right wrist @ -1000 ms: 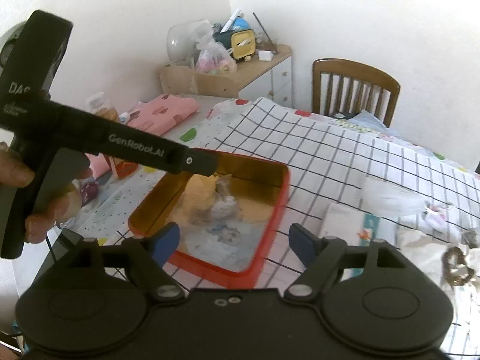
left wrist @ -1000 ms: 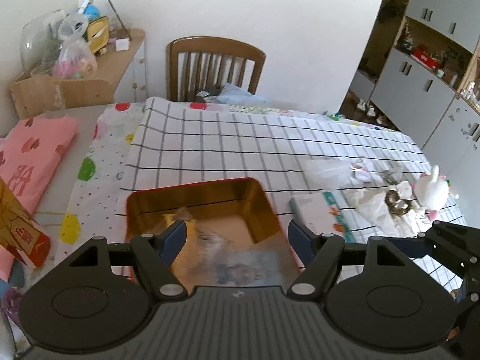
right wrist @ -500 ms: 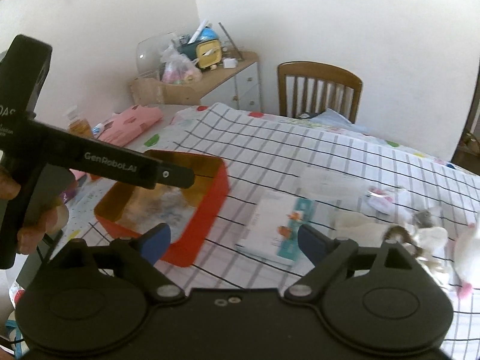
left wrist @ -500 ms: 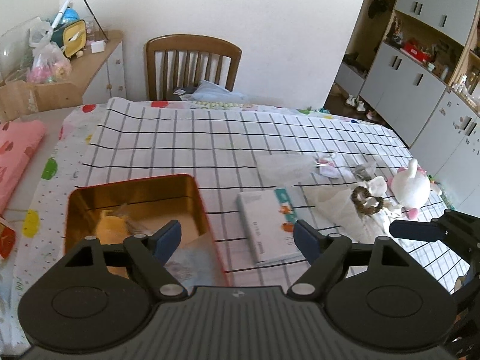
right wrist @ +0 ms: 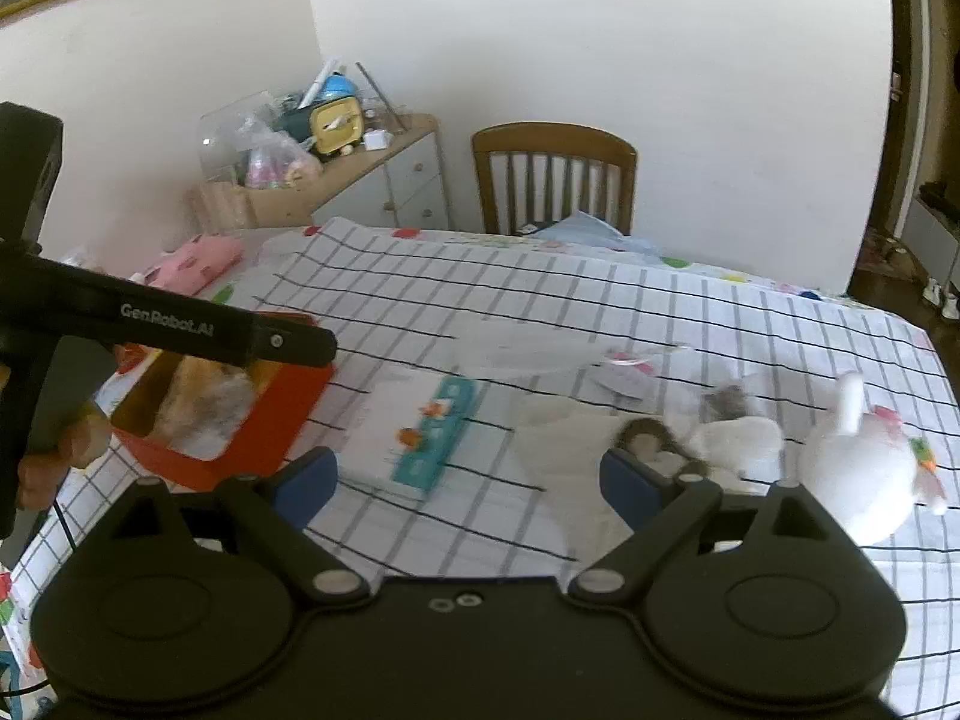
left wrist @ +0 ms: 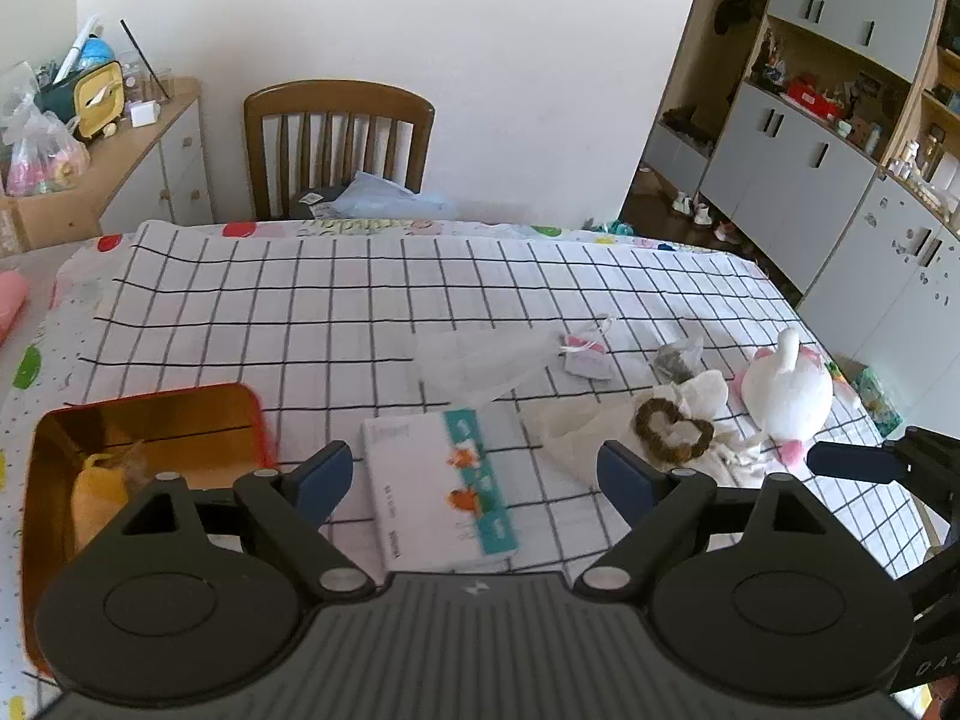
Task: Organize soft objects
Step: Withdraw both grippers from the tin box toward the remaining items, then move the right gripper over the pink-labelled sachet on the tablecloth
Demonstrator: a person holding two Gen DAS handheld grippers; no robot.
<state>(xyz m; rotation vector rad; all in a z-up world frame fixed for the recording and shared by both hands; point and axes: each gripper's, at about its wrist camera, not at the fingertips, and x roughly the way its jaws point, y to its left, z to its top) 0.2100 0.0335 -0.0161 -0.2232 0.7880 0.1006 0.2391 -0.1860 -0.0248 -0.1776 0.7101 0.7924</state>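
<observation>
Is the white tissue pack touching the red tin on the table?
Apart. The left wrist view shows a strip of checked cloth between the tissue pack and the red tin.

White plush toy (left wrist: 786,390) and cream pouch (left wrist: 690,420) on checked cloth, red tin (left wrist: 150,420) well apart.

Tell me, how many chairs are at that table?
1. A wooden chair stands at the table's far edge, with some bags on its seat. Others could be out of view on the near side.
</observation>
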